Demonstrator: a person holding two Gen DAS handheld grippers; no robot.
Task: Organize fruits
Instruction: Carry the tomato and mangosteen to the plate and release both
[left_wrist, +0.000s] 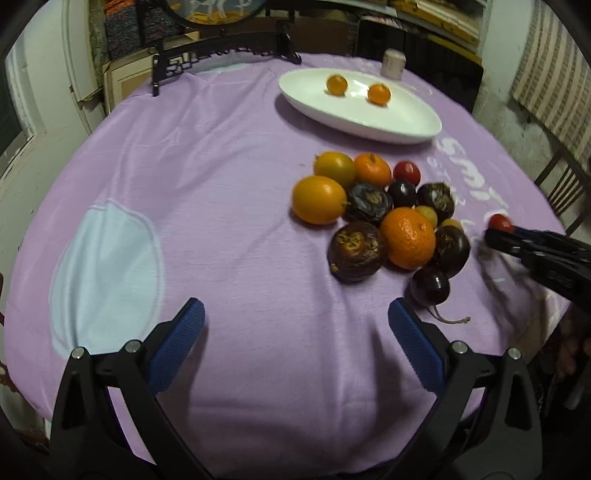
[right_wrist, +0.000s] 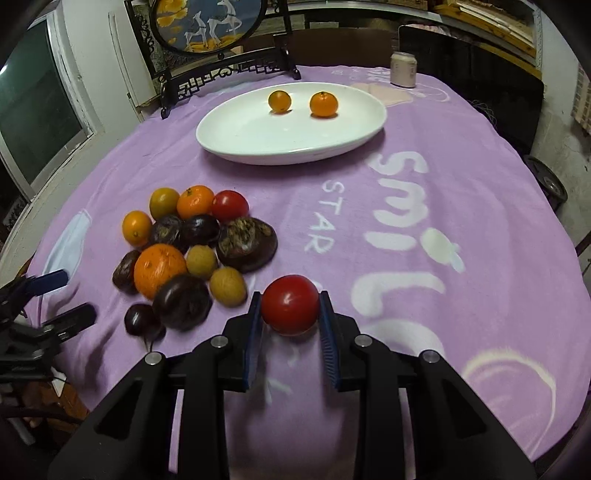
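Observation:
A pile of fruit (left_wrist: 384, 214) lies on the purple cloth: oranges, yellow fruits, dark wrinkled fruits and a red tomato (right_wrist: 229, 205). The pile also shows in the right wrist view (right_wrist: 192, 254). A white oval plate (right_wrist: 236, 129) at the back holds two small orange fruits (right_wrist: 323, 104). My right gripper (right_wrist: 290, 306) is shut on a red tomato (right_wrist: 290, 304), to the right of the pile; it shows at the right edge of the left wrist view (left_wrist: 500, 230). My left gripper (left_wrist: 295, 325) is open and empty, in front of the pile.
A pale can (right_wrist: 403, 69) stands behind the plate. A dark ornate frame stand (right_wrist: 221, 70) sits at the table's back left. The round table's edge (left_wrist: 22, 258) curves close on the left. A chair (left_wrist: 565, 184) stands at the right.

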